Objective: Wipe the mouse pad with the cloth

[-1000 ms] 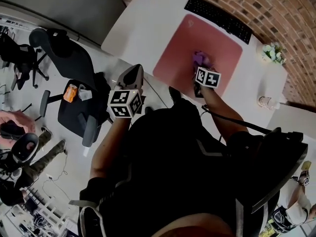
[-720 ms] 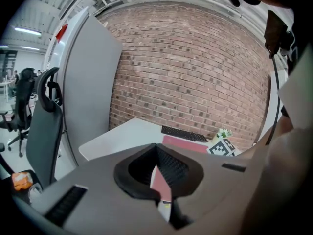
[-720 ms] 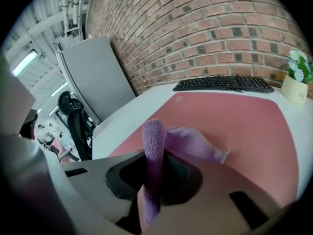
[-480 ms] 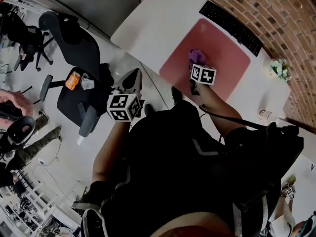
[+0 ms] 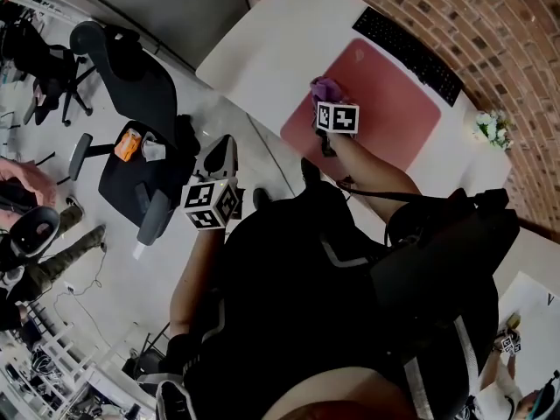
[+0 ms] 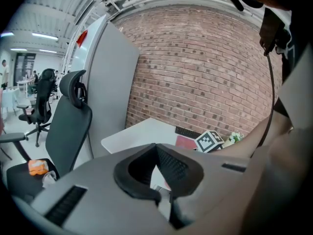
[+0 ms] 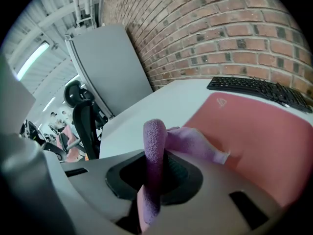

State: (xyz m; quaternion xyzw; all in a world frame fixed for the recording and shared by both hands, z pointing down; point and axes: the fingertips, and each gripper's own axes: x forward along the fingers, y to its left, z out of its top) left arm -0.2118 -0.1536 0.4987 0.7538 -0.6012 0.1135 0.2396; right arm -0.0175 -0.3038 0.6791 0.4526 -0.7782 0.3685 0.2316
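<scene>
The red mouse pad (image 5: 385, 103) lies on the white desk (image 5: 262, 46). My right gripper (image 5: 325, 103) is shut on the purple cloth (image 5: 324, 86), which it holds down at the pad's left edge. In the right gripper view the cloth (image 7: 188, 141) folds up between the jaws and trails onto the pad (image 7: 259, 131). My left gripper (image 5: 219, 154) hangs off the desk's near-left side, over the floor, jaws together with nothing in them. In its own view the left gripper (image 6: 156, 148) faces the desk and a strip of the pad (image 6: 185, 142).
A black keyboard (image 5: 407, 42) lies along the pad's far side by the brick wall. A small flower pot (image 5: 490, 128) stands at the desk's right end. A black office chair (image 5: 131, 86) with an orange object on its seat is left of the desk.
My right gripper has dragged the cloth leftward across the pad, from about its middle to its left edge. The left gripper has stayed beside the desk.
</scene>
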